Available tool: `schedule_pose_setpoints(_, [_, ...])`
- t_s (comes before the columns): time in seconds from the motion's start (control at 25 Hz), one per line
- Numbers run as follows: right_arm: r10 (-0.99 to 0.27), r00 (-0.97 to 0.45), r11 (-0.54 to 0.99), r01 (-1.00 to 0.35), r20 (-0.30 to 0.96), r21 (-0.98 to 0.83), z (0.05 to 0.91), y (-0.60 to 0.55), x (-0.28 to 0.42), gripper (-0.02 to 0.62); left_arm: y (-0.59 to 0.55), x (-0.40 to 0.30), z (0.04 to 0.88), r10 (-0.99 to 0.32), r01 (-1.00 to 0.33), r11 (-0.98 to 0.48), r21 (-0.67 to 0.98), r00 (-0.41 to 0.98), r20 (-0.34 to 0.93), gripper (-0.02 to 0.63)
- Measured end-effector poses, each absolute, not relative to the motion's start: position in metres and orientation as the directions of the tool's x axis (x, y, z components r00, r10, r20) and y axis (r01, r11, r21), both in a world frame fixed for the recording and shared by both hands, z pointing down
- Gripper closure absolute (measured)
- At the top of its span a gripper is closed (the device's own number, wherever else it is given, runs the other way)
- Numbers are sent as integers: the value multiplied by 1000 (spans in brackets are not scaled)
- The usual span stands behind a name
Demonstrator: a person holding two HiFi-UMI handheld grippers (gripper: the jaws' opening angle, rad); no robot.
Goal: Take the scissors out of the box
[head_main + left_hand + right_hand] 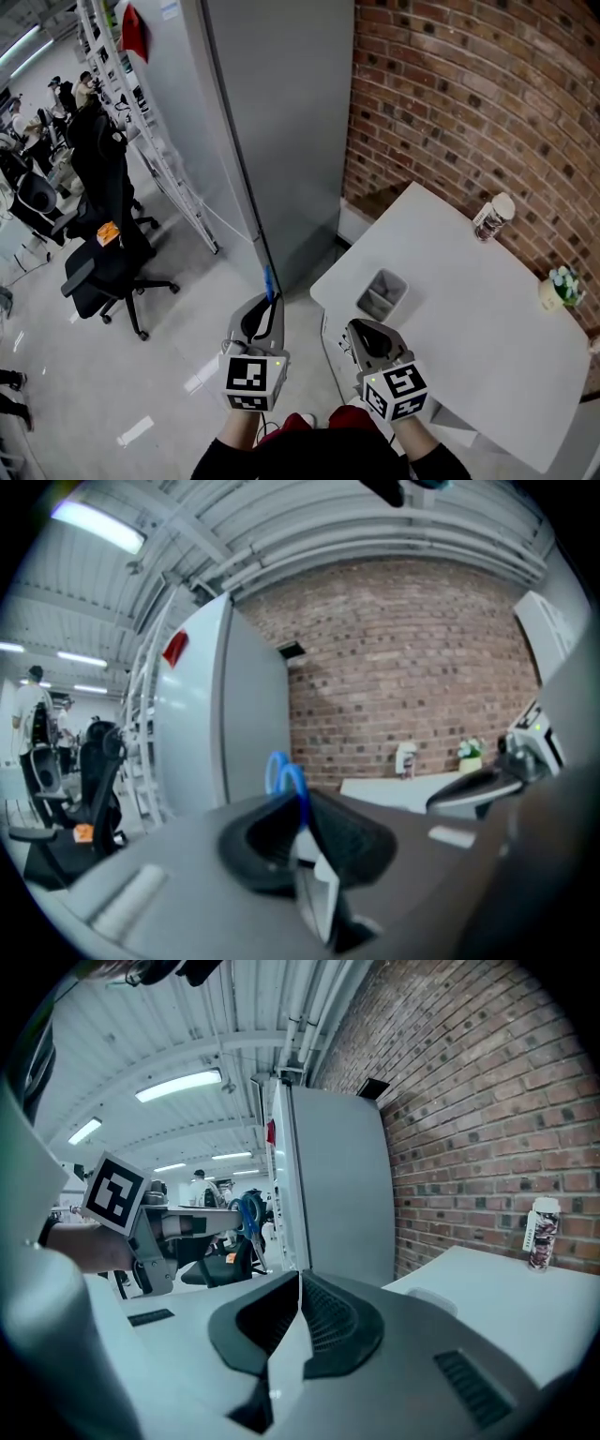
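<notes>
Scissors (270, 280), blue handles: out of the box (396, 284), clamped in the narrow jaws of the left gripper (271, 300), handles protruding past the tips. Held over the floor (112, 394), left of the table (487, 319). Right gripper (359, 327): jaws closed together, empty, at the table's near corner.

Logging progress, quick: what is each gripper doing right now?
Left gripper: shut on the blue-handled metal scissors.
Right gripper: shut, empty.
</notes>
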State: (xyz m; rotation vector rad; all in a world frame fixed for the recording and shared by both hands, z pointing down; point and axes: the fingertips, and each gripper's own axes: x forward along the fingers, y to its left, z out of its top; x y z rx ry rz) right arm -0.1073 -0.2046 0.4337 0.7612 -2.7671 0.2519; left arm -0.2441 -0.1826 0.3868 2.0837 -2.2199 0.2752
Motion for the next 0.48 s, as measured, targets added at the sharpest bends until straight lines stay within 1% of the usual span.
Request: schedule_pose_setpoints(0.48, [-459,-834,859,-504,306,-89,437,-173,-129,586,-142,-265,398,-974,-995,82,-57,-92,206,575])
